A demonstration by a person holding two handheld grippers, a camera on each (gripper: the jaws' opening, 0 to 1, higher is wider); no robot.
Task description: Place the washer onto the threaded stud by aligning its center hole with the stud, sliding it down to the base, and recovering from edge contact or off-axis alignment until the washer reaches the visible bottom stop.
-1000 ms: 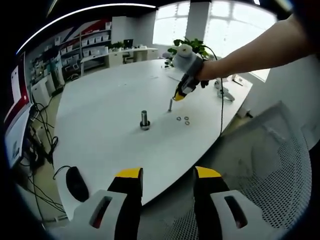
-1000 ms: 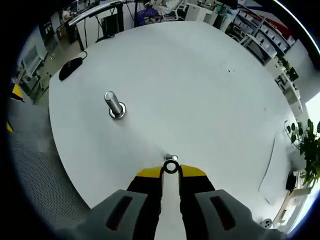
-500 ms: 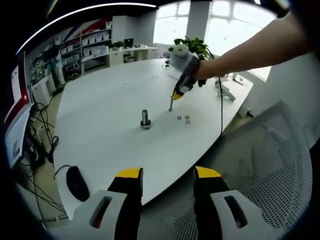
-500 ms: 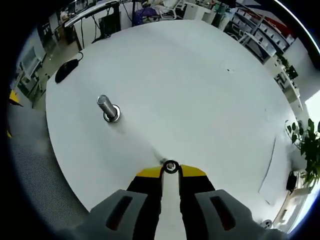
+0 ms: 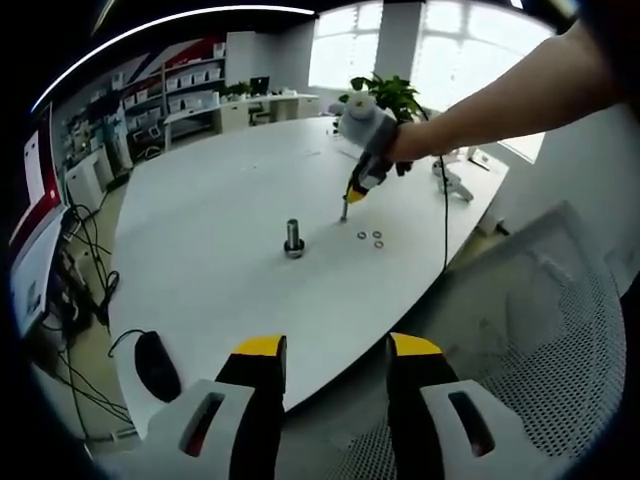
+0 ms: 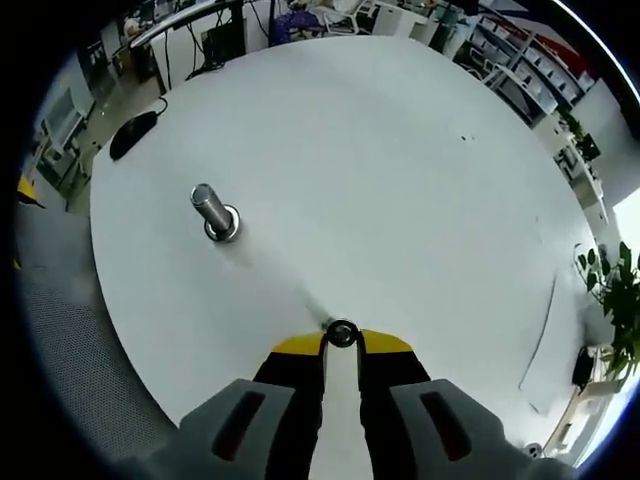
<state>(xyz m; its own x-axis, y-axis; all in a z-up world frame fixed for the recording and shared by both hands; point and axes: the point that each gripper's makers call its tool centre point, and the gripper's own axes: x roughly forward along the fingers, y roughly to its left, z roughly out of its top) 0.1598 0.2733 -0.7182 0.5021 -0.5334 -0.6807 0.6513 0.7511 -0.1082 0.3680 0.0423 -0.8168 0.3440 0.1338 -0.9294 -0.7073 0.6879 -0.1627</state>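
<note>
In the right gripper view the right gripper (image 6: 341, 342) was clamped on a washer (image 6: 341, 333), its yellow-tipped jaws nearly together with the ring pinched at their tips. The washer sat directly over the thin stud, so that the stud's shaft, which a second before had shown just above the ring, was now hidden behind it. A thicker bolt (image 6: 213, 211) stood upright on the white table (image 6: 400, 180), well apart to the upper left, and a dark mouse (image 6: 135, 135) lay near the table's far edge.

In the left gripper view the left gripper (image 5: 326, 352) hung off the table's near edge, its jaws wide apart and holding nothing, much as in the earlier pictures. Across the table, the right gripper (image 5: 353, 192), held by a person's hand (image 5: 398, 145), stood tip-down on the stud (image 5: 343, 211), at about the same height as half a second before. Two spare washers (image 5: 370, 237) lay flat just beside the stud, and the bolt (image 5: 293, 238) stood near them.
</note>
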